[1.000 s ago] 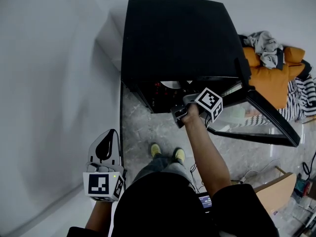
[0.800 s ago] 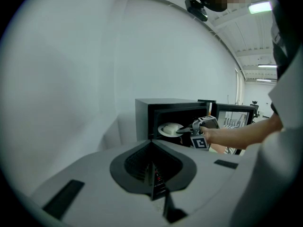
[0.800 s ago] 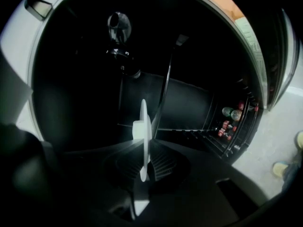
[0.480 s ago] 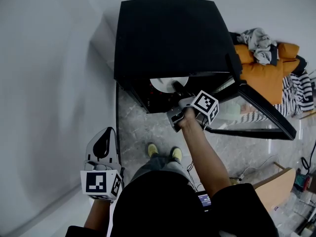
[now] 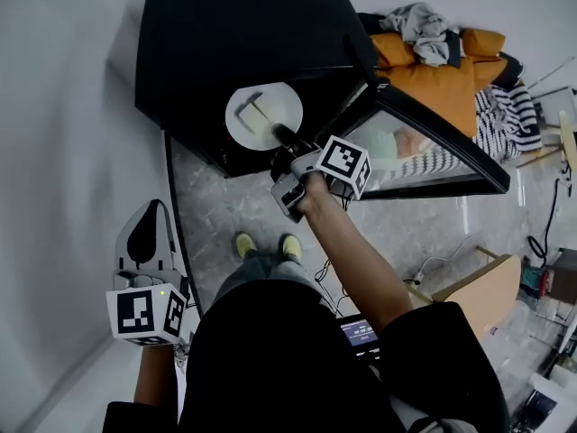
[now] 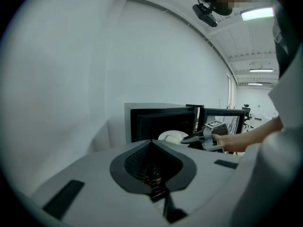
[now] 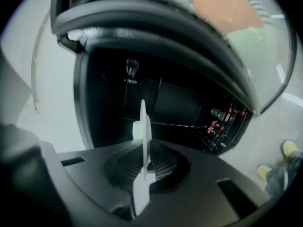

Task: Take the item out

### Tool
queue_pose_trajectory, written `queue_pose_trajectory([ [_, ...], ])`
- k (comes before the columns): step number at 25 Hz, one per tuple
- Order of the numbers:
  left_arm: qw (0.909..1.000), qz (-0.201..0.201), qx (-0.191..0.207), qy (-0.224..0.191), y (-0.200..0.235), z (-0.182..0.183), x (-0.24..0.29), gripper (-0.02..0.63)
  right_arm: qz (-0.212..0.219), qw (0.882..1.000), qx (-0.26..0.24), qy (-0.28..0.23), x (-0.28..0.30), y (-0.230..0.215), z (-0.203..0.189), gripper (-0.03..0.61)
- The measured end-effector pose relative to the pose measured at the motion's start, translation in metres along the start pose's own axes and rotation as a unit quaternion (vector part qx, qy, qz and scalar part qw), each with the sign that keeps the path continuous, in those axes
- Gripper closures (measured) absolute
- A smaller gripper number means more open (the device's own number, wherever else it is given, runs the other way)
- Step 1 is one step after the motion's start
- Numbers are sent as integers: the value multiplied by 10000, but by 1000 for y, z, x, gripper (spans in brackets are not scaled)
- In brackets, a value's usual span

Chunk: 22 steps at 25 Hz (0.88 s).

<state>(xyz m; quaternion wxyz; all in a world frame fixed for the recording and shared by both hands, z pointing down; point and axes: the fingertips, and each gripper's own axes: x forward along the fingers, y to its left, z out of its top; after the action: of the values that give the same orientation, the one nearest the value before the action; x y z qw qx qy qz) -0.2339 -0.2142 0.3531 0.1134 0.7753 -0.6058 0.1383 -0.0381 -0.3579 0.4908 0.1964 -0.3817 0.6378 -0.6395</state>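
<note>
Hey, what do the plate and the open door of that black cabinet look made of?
The plate looks like glazed ceramic, maybe melamine: plain white, smooth, with a thin stiff rim. The door seems to be a clear glass pane, possibly plastic, in a black frame: clothes and floor show through.

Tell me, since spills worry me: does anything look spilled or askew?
Nothing spilled: the round white plate, pinched by the right gripper, carries its pale block. Only grey clothes crumpled on orange cushions look untidy.

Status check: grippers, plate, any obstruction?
Right gripper shut on plate rim, jaws just tightened. Left gripper shut, empty, off to the side. Plate, pale block on it, at cabinet mouth. Door open, path clear.
</note>
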Motion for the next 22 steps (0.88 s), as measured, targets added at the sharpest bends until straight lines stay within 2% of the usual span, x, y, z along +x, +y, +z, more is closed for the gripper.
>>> queue_pose_trajectory([
  [3, 9999, -46, -88, -21, -11, -2, -2, 606, 5, 10000, -5, 31, -25, -1, 0, 554],
  [8, 9997, -253, 31, -68, -31, -2, -4, 606, 75, 9997, -123, 180, -68, 10, -3, 554],
  [22, 9958, -836, 167, -327, -81, 25, 1, 606, 423, 9986, -311, 119, -183, 78, 6, 554],
])
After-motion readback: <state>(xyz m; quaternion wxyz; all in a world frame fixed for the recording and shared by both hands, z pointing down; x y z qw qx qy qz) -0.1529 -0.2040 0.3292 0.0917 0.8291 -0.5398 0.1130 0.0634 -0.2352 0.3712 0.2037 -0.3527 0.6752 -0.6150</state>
